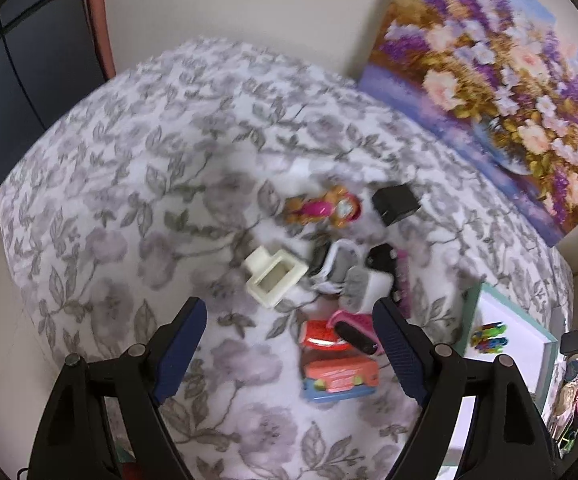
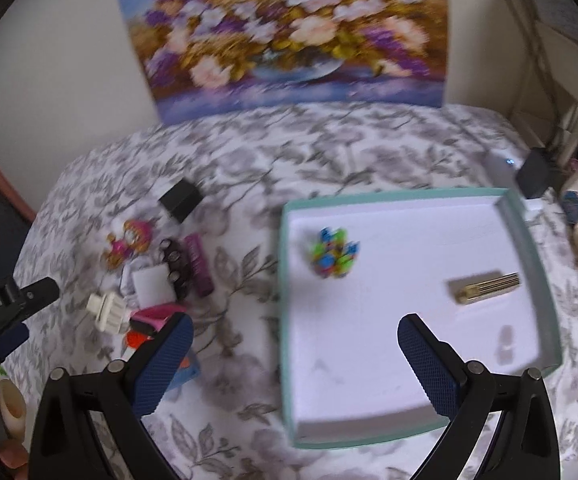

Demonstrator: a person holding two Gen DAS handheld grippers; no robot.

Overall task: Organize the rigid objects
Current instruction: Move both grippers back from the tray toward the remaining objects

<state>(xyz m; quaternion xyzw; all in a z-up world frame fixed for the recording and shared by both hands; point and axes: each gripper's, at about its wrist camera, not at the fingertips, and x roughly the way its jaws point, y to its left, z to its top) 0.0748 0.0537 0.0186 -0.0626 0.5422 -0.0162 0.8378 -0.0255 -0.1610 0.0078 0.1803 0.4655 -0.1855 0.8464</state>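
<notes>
A pile of small rigid objects lies on the floral bedspread: a cream plastic holder, a pink and orange doll figure, a black box, a grey-white charger, a pink-black band and a red-blue toy. My left gripper is open and empty just above the pile. A teal-rimmed white tray holds a colourful toy cluster and a gold bar. My right gripper is open and empty over the tray's near left edge.
A flower painting leans on the wall behind the bed. A purple comb-like piece lies beside the pile. A dark device and cluttered shelves stand at the right. The other gripper shows at the left edge.
</notes>
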